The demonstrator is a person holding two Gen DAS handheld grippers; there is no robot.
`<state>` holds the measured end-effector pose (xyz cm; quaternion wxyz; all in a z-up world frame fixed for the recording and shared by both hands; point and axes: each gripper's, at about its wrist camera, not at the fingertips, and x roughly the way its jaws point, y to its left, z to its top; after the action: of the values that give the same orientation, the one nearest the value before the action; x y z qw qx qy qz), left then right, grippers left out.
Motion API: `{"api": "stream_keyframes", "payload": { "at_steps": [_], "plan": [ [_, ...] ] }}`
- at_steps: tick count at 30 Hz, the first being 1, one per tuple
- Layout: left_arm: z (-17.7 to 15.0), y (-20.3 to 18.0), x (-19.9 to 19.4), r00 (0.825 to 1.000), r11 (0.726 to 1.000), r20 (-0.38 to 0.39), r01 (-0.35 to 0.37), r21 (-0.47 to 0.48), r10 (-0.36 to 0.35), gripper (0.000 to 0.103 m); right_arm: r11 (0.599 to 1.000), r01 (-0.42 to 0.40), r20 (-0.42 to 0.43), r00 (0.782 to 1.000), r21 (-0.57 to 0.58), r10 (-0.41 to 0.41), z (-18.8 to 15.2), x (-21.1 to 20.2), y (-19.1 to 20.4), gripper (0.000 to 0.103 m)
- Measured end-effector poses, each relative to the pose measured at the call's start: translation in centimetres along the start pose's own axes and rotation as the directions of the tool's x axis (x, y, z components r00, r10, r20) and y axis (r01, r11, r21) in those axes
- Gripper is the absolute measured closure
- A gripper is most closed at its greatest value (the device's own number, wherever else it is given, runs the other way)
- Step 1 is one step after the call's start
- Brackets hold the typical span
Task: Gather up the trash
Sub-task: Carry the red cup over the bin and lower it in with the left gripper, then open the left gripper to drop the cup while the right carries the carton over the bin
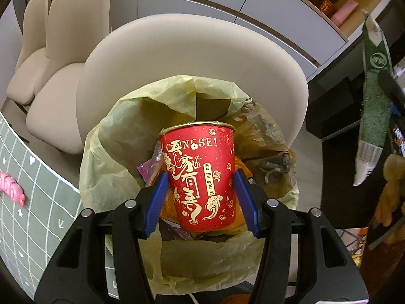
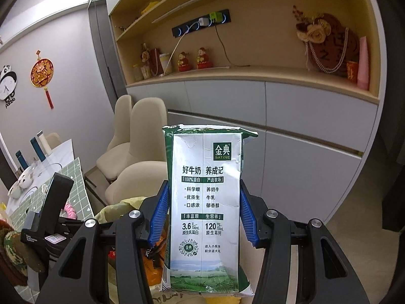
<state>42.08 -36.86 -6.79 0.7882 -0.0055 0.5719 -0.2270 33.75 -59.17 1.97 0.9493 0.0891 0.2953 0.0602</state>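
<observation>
A red paper cup (image 1: 197, 167) with gold lettering hangs upright right over the mouth of a bin lined with a yellow bag (image 1: 114, 152). My left gripper (image 1: 201, 174) is shut on it, one blue pad pressed to each side. Wrappers and other trash lie inside the bag. My right gripper (image 2: 203, 185) is shut on a green and white milk carton (image 2: 205, 202), held upright. The left wrist view shows that carton (image 1: 374, 106) in the air to the right of the bin. In the right wrist view the bag's edge (image 2: 121, 207) shows low on the left, behind the fingers.
A beige chair (image 1: 192, 58) stands right behind the bin, with two more chairs (image 1: 58, 63) to the left. A table with a green gridded cloth (image 1: 30, 192) borders the bin's left side. Grey cabinets (image 2: 291, 131) and a shelf with ornaments (image 2: 253, 71) line the wall.
</observation>
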Motion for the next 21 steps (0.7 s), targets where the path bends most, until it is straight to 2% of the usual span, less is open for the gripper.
{"api": "stream_keyframes", "payload": {
  "at_steps": [6,9,16,21],
  "plan": [
    [-0.6,1.8,-1.8,0.997,0.996,0.018,0.075,-0.044,-0.074,0.049,0.998,-0.056,-0.027,0.998,-0.024,0.056,0.1,1.6,2.1,0.054],
    [-1.6,2.9,-3.9,0.993,0.991,0.066,0.105,-0.086,-0.099,0.047,0.995,-0.087,-0.052,0.995,-0.050,0.085,-0.1,2.3,3.7,0.054],
    [-3.8,5.1,-8.1,0.987,0.992,0.159,0.034,-0.119,-0.015,0.047,0.972,-0.213,-0.150,0.969,-0.097,0.197,-1.0,5.6,8.7,0.054],
    [-5.5,6.8,-10.0,0.981,0.986,0.193,0.014,-0.168,0.019,0.047,0.965,-0.243,-0.267,0.940,-0.100,0.210,-2.4,9.4,11.2,0.054]
  ]
}}
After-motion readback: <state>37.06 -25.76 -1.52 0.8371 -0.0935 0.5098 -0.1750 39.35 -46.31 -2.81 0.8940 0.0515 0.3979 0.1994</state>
